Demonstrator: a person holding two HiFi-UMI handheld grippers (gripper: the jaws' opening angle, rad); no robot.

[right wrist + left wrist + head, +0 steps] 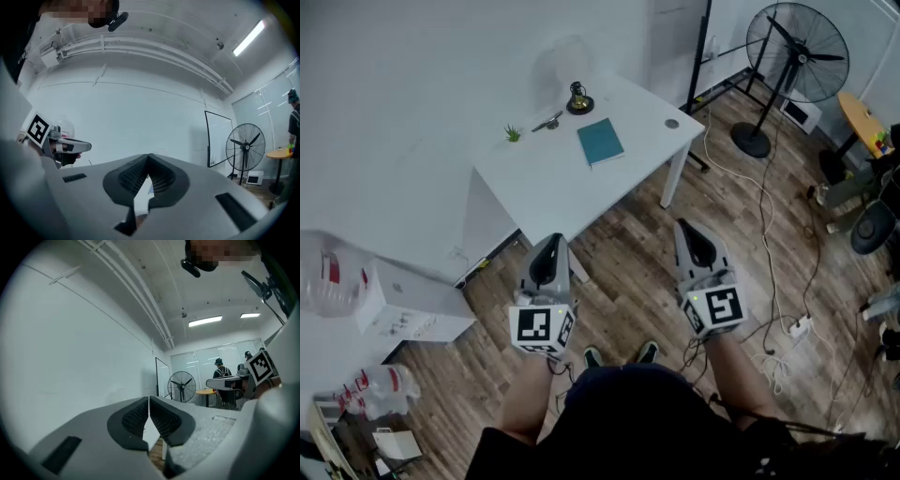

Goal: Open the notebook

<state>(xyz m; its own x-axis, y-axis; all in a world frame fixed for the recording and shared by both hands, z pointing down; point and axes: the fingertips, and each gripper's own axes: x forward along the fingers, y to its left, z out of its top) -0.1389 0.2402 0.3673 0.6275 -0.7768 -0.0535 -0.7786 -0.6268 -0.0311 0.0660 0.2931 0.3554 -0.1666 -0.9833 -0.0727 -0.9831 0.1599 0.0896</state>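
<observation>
One teal notebook, cover shut, flat on the white table, toward that table's far right part. Sits apart from a small dark lamp-like piece behind it, and from a dark pen-like item and a small green sprig off to its left. Untouched by either tool. Left gripper and right gripper held level, side by side, over the wood floor, well short of the table's near edge. Jaws on both clenched pad to pad, nothing between them, as confirmed in each gripper view. Step judged as approach only; opening not yet begun. Next move calls for closing the gap to the table, bringing both tools down to cover height, parting one pair of jaws to catch the cover's free edge, and probably steadying the book with the other. Spine side not readable from this far off; needs checking before choosing the edge to lift.
</observation>
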